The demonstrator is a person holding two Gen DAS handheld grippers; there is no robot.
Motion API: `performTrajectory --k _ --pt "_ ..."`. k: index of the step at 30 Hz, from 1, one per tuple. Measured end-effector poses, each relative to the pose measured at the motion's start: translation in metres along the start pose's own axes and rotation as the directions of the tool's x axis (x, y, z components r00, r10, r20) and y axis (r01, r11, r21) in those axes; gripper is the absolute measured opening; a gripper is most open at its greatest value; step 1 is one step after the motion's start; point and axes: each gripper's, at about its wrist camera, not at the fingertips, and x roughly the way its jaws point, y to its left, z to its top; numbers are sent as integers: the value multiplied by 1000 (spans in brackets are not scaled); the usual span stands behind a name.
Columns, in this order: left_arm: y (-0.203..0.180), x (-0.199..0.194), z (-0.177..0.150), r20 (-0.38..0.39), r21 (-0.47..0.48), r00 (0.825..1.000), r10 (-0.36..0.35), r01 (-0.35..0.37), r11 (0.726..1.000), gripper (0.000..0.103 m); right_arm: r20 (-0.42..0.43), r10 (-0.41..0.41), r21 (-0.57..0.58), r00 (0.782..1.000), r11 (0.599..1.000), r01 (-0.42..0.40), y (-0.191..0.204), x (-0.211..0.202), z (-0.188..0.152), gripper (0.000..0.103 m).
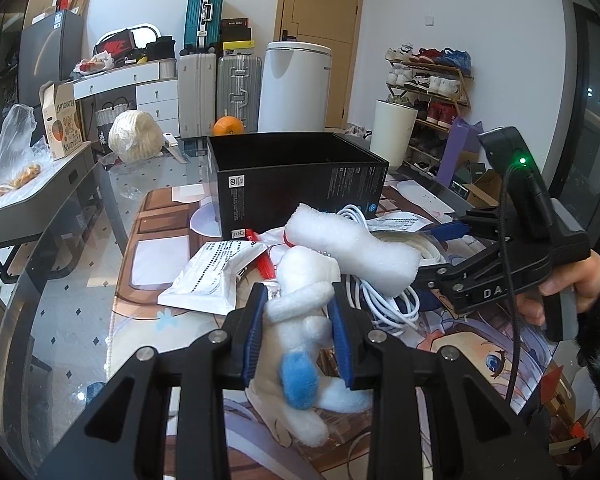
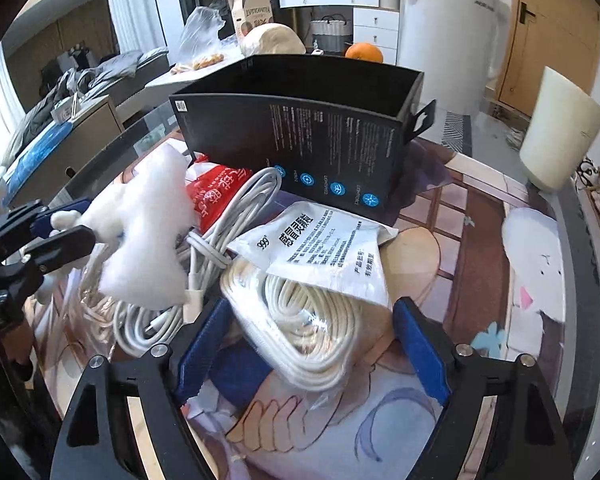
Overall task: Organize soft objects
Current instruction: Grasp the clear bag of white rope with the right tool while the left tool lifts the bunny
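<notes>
My left gripper [image 1: 298, 320] is shut on a white plush toy [image 1: 300, 304] with a blue paw, held just above the table mat. Behind the toy a white foam block [image 1: 352, 252] lies on a pile of cables and packets. An open black box [image 1: 296, 176] stands behind the pile. My right gripper [image 2: 312, 344] is open over a bagged coil of white cord [image 2: 312, 320], its blue pads [image 2: 204, 340] clear of the bag. In the left wrist view the right gripper [image 1: 440, 250] sits at the foam's right end. The foam block [image 2: 140, 236] is left of its fingers.
A white charging cable [image 2: 220, 216], a red packet [image 2: 216, 196] and a printed white sachet [image 2: 328, 248] lie by the box. An orange [image 1: 229, 126] sits behind it. A cream cylinder [image 2: 560, 132] stands past the table's right edge. A person's hand [image 1: 572, 284] holds the right gripper.
</notes>
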Motion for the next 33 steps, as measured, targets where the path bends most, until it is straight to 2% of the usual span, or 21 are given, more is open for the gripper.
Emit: performTrajectory --k 4,8,14,25,33 --pt "1 0 0 4 -3 1000 -3 3 1000 29 -5 3 -43 1000 999 -3 3 8 5 86" --pt "1 -2 -1 11 -8 1000 -5 5 1000 29 9 12 -78 1000 997 -11 7 10 7 56" --pt "2 -8 0 32 -19 999 -10 11 1000 29 23 7 -99 1000 995 -4 12 3 2 41" --pt "5 -22 4 93 -46 995 -20 24 999 29 112 35 -65 993 997 -28 20 -34 -23 37" --pt "1 -32 14 140 -43 990 -26 33 999 29 213 46 -49 976 998 -37 27 -71 -34 37"
